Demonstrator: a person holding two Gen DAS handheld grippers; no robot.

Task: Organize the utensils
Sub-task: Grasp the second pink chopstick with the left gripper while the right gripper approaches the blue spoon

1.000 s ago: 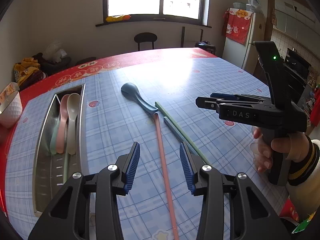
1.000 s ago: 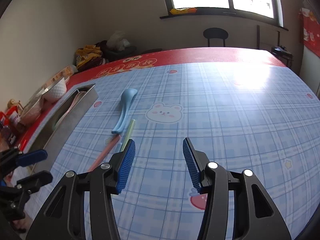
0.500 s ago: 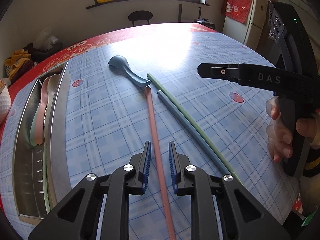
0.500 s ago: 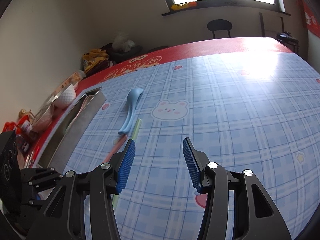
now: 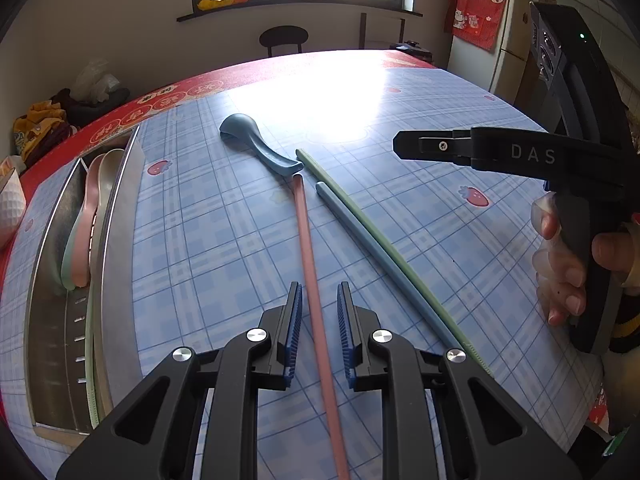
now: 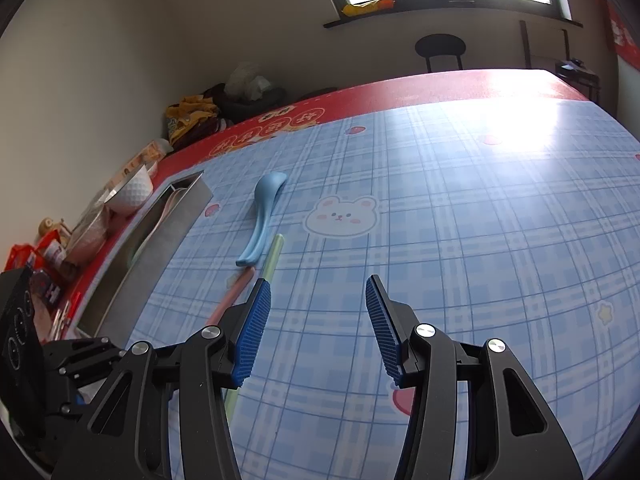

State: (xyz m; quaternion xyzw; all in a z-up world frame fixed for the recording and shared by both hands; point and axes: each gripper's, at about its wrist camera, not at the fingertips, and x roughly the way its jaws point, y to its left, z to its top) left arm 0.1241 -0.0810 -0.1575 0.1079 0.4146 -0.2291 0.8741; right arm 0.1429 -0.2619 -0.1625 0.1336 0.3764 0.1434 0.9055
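A pink chopstick (image 5: 308, 248) lies on the blue checked cloth and runs straight between the pads of my left gripper (image 5: 318, 292). The jaws are narrow, with a gap showing on each side of the stick, so it is open. A blue chopstick (image 5: 360, 236) and a green chopstick (image 5: 352, 206) lie side by side to its right. A blue spoon (image 5: 248, 136) rests at their far ends. My right gripper (image 6: 316, 292) hovers open over bare cloth and holds nothing. The spoon (image 6: 266, 204) and green chopstick (image 6: 274, 256) lie ahead-left of it.
A long metal tray (image 5: 120, 240) along the left holds pastel spoons (image 5: 90, 216) and a pale green stick. A white bowl (image 6: 134, 194) and snack packets sit at the table's left edge. A person's hand (image 5: 560, 264) grips the right tool. A stool (image 5: 283, 38) stands beyond the table.
My left gripper has come down closer to the table and its jaws have narrowed from wide to a slim gap around the pink chopstick. The right gripper has tilted slightly.
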